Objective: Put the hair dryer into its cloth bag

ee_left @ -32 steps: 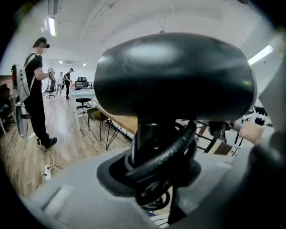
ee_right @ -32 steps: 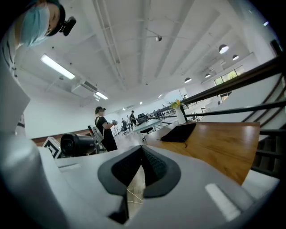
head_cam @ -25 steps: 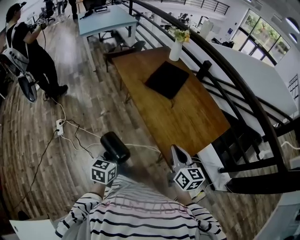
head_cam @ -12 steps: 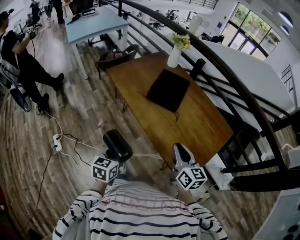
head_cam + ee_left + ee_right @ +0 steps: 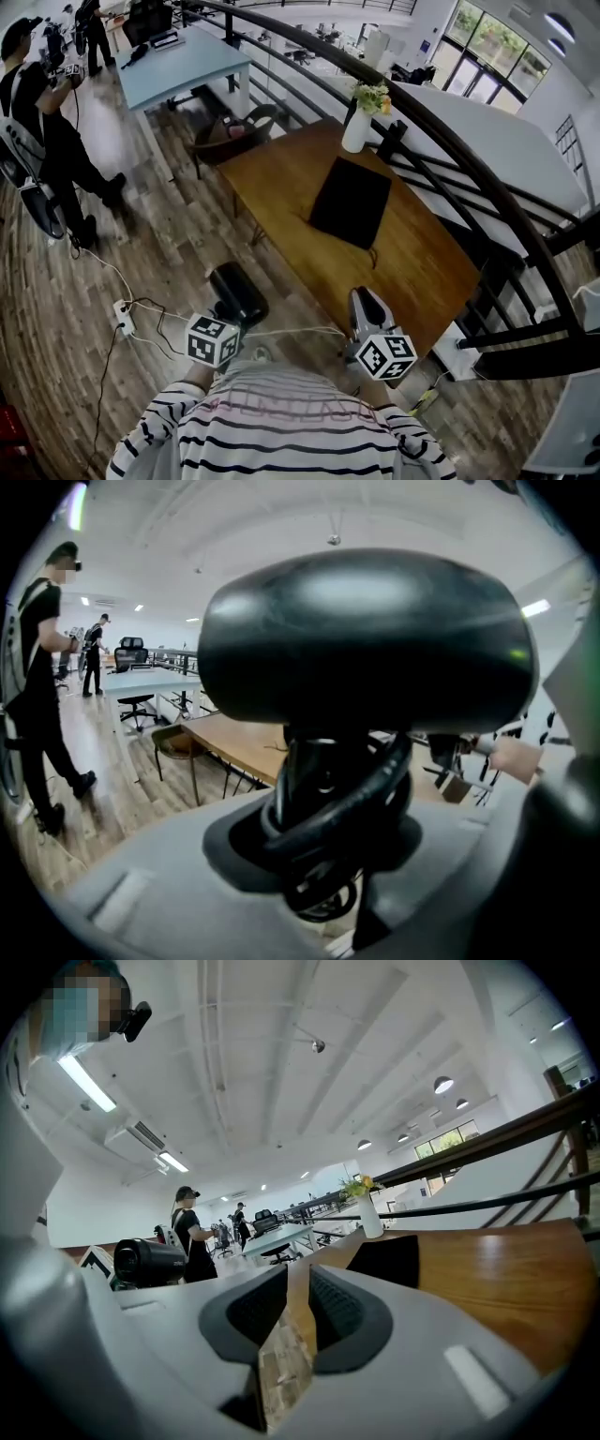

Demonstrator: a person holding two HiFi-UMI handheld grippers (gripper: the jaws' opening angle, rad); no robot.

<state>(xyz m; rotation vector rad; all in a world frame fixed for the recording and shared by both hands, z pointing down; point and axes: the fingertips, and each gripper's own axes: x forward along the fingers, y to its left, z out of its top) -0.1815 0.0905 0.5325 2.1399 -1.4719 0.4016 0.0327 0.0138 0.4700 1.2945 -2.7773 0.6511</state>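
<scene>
The left gripper (image 5: 333,855) pinched the dryer (image 5: 239,292) by its handle, where the cord was wound. It hung in the air, off the near edge of the tabletop (image 5: 281,178). The dryer looked hard, smooth and heavy at the top, so a tight hold on the handle seemed right. The bag (image 5: 351,202) lay flat in the middle of the tabletop. It looked soft and floppy, best taken by its mouth. The right gripper's (image 5: 298,1316) fingers (image 5: 258,1312) had just been opening a crack, with nothing between them.

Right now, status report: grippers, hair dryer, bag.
Left gripper shut on hair dryer. Right gripper empty, jaws just been opening. Cloth bag flat on table, untouched; vase behind it.
</scene>
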